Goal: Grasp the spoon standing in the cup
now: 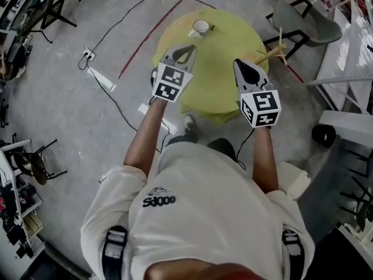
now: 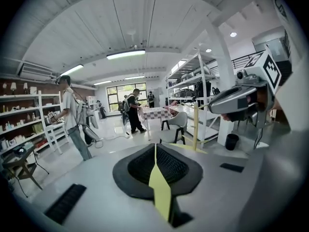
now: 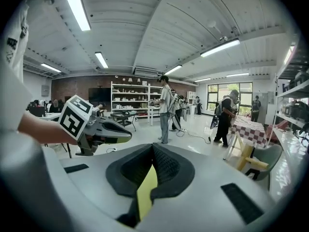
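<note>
A white cup (image 1: pixel 201 27) stands at the far side of the round yellow-green table (image 1: pixel 218 69), with a small dark handle, probably the spoon (image 1: pixel 210 27), at its right rim. My left gripper (image 1: pixel 187 48) hangs over the table just short of the cup, its jaws shut and empty. Further right and nearer to me, my right gripper (image 1: pixel 238 63) is also shut on nothing. Both gripper views look level across the room, and the cup is in neither. In the left gripper view the left gripper (image 2: pixel 155 146) shows closed tips; the right gripper (image 3: pixel 152 146) shows the same in its own view.
A grey chair (image 1: pixel 309 22) and a wooden stand (image 1: pixel 274 52) sit just right of the table. Cables and a power strip (image 1: pixel 88 55) lie on the floor to the left, beside a red tape line (image 1: pixel 151 37). A black bin (image 1: pixel 323 134) stands at the right. People (image 2: pixel 72 115) walk among shelves.
</note>
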The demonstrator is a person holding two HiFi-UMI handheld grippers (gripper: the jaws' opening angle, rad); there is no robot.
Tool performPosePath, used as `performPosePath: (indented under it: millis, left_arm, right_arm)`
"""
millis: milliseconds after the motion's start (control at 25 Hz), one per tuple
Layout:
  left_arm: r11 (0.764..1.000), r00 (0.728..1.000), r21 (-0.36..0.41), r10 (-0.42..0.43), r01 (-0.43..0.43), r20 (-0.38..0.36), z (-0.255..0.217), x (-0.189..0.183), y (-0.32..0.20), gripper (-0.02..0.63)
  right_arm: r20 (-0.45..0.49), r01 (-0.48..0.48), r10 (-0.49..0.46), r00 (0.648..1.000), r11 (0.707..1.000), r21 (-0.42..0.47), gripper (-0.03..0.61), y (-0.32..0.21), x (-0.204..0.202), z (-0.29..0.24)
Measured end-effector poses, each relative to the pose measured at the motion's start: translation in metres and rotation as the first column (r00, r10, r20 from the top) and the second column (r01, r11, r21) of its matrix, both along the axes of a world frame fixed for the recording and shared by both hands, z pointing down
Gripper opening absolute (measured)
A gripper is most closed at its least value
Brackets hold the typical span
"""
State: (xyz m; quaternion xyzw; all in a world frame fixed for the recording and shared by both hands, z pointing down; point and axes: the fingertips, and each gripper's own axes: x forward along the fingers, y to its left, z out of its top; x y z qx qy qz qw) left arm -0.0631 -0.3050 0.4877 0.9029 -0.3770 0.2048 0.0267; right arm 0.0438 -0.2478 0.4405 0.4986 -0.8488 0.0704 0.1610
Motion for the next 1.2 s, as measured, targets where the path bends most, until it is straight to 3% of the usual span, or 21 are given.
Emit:
performPosePath:
  millis: [400,880,1200]
  left_arm:
    - [0.999,0.999,-0.042,0.016,-0.014,0.048,0.044,0.037,-0.080,0.030]
    - [0.979,0.988,-0.197,0.075,-0.048,0.136,0.136,0.084,-0.146,0.162]
    - [0.968,0.964,-0.248,0.092,-0.028,0.248,0.184,0.097,-0.171,0.202]
  right_arm:
    - [0.007,0.021,-0.020,1.000,0.996,-0.090,0.023,-0.029,0.008,0.040]
    - [0.014,-0.027,0.030,0.999,0.988,-0.149,0.023,-0.063,0.028,0.071]
    - [0.012,-0.043,0.046,0.999,0.982,-0.183,0.023,-0.070,0.039,0.083]
